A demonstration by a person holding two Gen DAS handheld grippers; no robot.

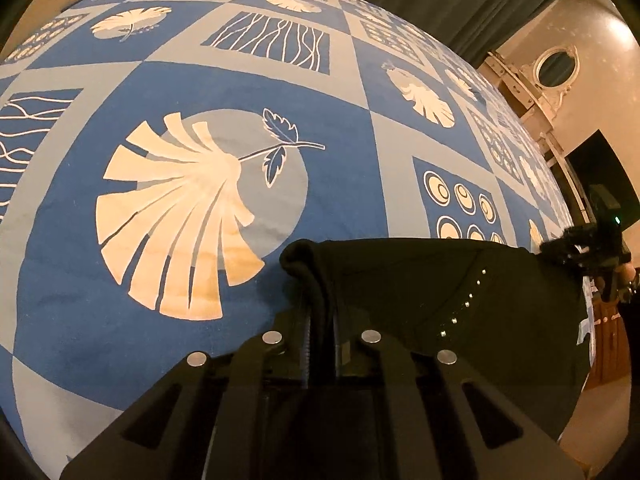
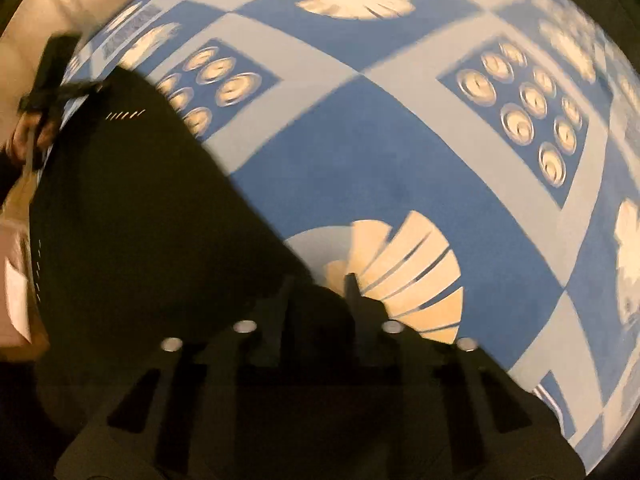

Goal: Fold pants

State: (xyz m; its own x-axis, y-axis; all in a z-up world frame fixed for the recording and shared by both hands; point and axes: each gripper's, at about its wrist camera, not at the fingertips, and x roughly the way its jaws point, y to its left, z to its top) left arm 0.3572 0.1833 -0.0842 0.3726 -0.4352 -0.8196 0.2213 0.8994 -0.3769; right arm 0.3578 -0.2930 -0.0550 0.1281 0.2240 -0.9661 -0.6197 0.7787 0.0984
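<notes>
Both the left hand-held gripper (image 1: 320,316) and the right hand-held gripper (image 2: 320,304) pinch the black pants (image 1: 460,300) above the bed (image 1: 340,184), and a weak pinch could let the cloth slip and droop.

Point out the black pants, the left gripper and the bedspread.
black pants (image 1: 460,296): left wrist view, on the flat dark cloth beside the stud row.
left gripper (image 1: 322,320): left wrist view, midway between its fingers, which are shut on a cloth fold.
bedspread (image 1: 344,184): left wrist view, on a bare blue square.

Blue patterned bedspread (image 1: 344,184) with cream leaf prints; behind, dark curtain (image 1: 460,4), oval mirror (image 1: 557,67) on cream wall.
</notes>
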